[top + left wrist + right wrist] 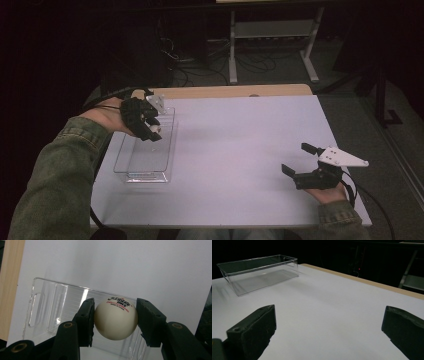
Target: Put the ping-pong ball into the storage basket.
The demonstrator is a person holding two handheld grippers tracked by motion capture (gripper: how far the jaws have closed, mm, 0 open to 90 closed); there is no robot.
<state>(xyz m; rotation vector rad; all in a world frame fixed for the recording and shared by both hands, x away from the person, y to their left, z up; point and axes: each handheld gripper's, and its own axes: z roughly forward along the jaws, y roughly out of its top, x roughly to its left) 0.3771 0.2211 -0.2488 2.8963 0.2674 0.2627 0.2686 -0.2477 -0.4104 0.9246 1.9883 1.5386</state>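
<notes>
Dim, dark surroundings; the lit white table (240, 150) looks soft, slightly blurred.

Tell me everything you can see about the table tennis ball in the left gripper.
The table tennis ball is a matte off-white sphere with red and black print on top, including small red lettering. It looks like smooth plastic, undented. The left gripper clamps it between both black jaws, holding it in the air above the clear plastic tray.

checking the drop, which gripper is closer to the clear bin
Left. The left gripper, shut on the ball, hangs over the clear bin; the right gripper sits open far across the table.
</notes>
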